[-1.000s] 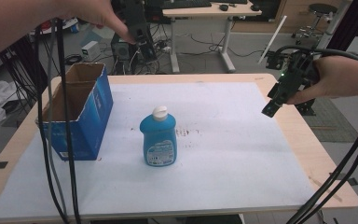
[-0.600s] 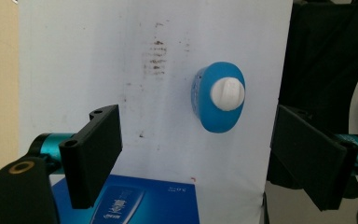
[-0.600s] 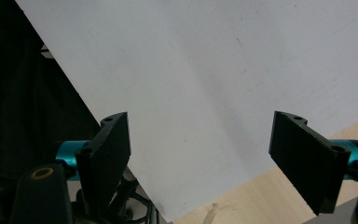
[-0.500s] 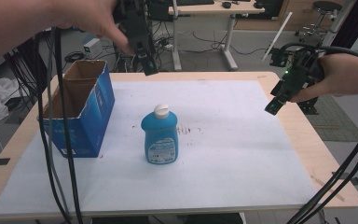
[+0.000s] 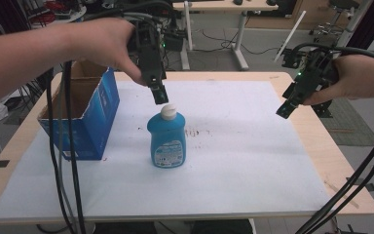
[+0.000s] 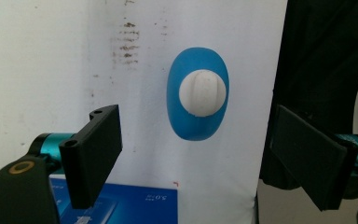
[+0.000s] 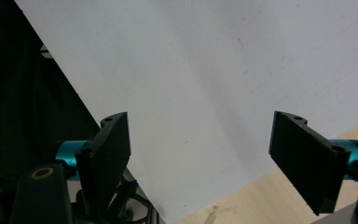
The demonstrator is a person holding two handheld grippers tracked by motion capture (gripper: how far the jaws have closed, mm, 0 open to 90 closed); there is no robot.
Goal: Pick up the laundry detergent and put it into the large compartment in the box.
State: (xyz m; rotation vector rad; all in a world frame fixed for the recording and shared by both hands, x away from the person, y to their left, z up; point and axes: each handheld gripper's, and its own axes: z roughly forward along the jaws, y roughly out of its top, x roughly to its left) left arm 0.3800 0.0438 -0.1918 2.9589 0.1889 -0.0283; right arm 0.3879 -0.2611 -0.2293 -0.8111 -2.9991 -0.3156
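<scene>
Blue bottle stands upright mid-worktop beside a box, left claw just above its cap. Left gripper view: jaws apart, cap between; I'd centre, then descend straight. Right claw gapes over bare sheet.

Left claw points straight down, jaws wide; right claw angled down, jaws wide.

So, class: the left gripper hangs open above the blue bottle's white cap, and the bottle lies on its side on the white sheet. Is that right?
Not quite. The left gripper does hang open above the white cap, but the blue bottle stands upright on the white sheet, as the high view shows.
</scene>
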